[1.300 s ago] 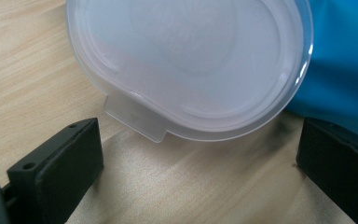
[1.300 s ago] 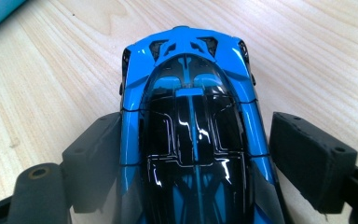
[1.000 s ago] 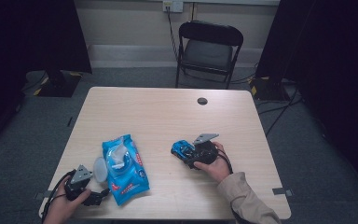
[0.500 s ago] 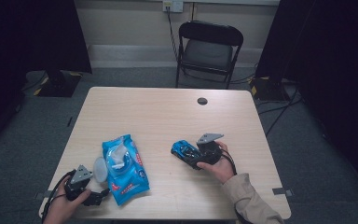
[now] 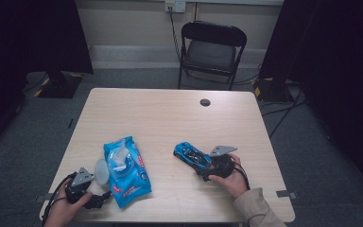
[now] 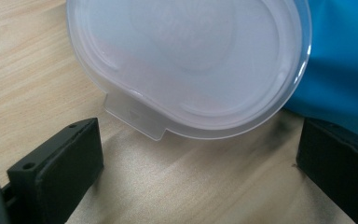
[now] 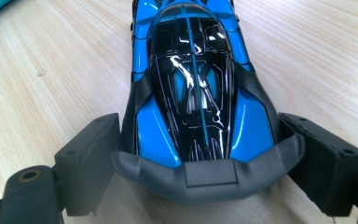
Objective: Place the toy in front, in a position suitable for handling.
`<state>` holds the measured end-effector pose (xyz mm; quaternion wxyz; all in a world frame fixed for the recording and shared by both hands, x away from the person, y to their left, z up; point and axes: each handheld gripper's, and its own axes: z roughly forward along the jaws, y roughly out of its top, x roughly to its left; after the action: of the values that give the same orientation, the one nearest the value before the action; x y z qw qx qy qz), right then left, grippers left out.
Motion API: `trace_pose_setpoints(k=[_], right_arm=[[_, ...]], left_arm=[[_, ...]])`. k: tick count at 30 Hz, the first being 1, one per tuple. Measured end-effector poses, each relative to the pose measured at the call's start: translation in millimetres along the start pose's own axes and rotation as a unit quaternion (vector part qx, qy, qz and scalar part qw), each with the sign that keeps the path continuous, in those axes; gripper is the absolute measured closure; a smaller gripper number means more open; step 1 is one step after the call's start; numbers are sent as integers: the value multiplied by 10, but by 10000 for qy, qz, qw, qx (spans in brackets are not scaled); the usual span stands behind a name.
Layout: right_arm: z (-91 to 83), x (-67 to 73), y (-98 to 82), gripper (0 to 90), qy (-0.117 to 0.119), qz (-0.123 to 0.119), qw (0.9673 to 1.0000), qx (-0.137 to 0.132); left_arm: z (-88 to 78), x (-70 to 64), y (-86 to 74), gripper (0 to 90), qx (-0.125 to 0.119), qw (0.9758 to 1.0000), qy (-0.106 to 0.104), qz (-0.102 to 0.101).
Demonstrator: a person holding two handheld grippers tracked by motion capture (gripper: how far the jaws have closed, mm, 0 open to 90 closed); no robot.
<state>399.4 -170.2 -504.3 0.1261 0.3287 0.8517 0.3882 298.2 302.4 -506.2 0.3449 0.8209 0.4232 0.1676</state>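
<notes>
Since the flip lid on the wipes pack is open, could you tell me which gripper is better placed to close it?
Left. The left gripper sits beside the wipes pack, its open jaws flanking the lid. The right gripper brackets the toy car.

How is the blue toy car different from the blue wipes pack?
The toy car is smaller and hard, glossy blue and black; the wipes pack is bigger, flat and soft, with a clear lid flipped open. The car sits between the right gripper's jaws; the left gripper's open jaws flank the pack's lid. Both are blue and lie on the table.
</notes>
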Motion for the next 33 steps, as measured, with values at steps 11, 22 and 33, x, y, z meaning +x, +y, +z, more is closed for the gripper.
trace_pose_setpoints(k=[11, 22, 33], right_arm=[[6, 36, -3, 188, -114, -136, 9998, 45], [-2, 30, -7, 224, -142, -76, 9999, 19], [-2, 30, -7, 224, -144, -75, 9999, 21]], left_arm=[[-2, -9, -5, 0, -13, 10000, 25, -43], [-88, 14, -37, 90, -40, 10000, -17, -69], [-387, -47, 181, 152, -461, 9987, -195, -3]])
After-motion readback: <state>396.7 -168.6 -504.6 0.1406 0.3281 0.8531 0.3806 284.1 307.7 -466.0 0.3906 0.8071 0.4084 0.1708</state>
